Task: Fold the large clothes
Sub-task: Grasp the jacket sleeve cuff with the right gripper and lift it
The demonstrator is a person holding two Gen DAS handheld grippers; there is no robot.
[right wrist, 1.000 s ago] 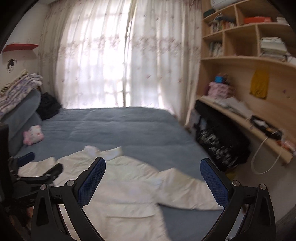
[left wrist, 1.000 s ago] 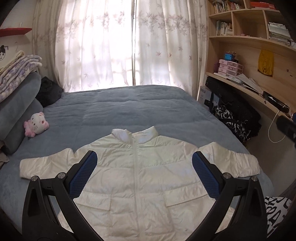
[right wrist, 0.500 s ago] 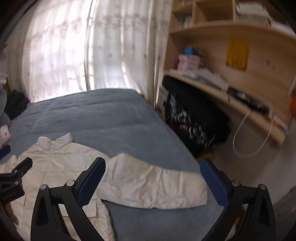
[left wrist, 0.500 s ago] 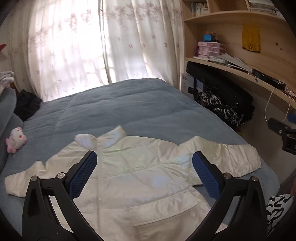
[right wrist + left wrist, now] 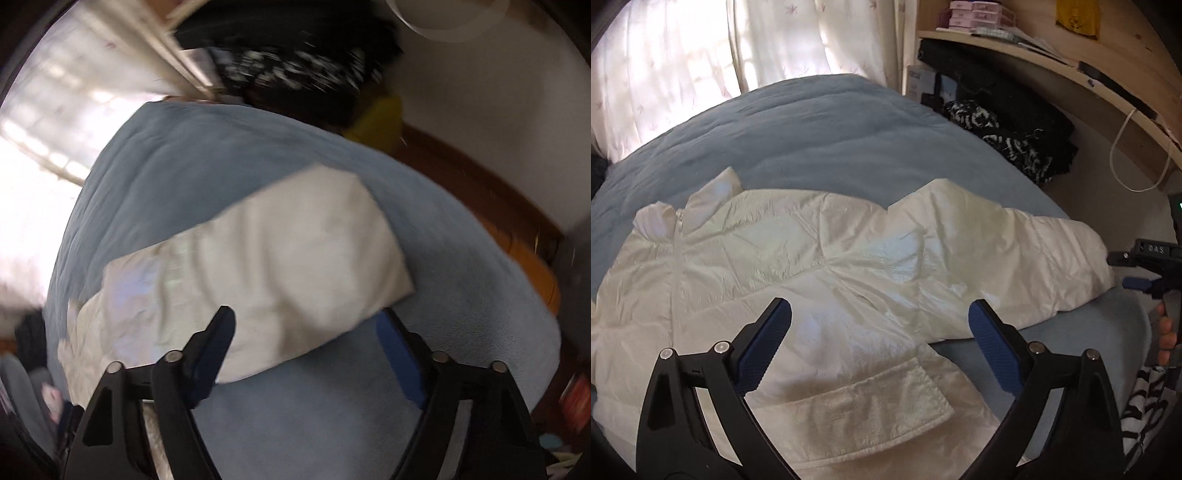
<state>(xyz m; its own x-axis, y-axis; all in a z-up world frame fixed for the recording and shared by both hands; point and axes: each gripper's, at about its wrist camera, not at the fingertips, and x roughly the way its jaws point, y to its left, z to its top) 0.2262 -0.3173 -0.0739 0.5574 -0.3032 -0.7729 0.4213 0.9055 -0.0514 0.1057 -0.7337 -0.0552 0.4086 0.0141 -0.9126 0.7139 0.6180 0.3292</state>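
A white padded jacket [image 5: 798, 266] lies flat, front up, on the blue bed cover [image 5: 820, 125], its zip closed. My left gripper [image 5: 879, 325] hovers over the jacket's body near the pocket flap [image 5: 871, 398], jaws wide but closing, nothing pressed between them. The jacket's right sleeve [image 5: 1027, 258] stretches toward the bed's edge. In the blurred right wrist view that sleeve [image 5: 266, 266] lies just ahead of my right gripper [image 5: 306, 332], whose jaws are closing with the sleeve's lower edge between them, pads apart from it. The right gripper [image 5: 1137, 273] also shows at the left view's edge.
Dark and patterned bags [image 5: 1008, 122] are piled between the bed and a wooden shelf unit [image 5: 1071, 62]. Sheer curtains [image 5: 701, 62] hang behind the bed. A hand [image 5: 1165, 332] holds the right gripper beside the bed's right edge.
Both grippers have dropped toward the jacket and swung right. The right view has rolled and now looks down on the sleeve's end; both jaws have narrowed slightly.
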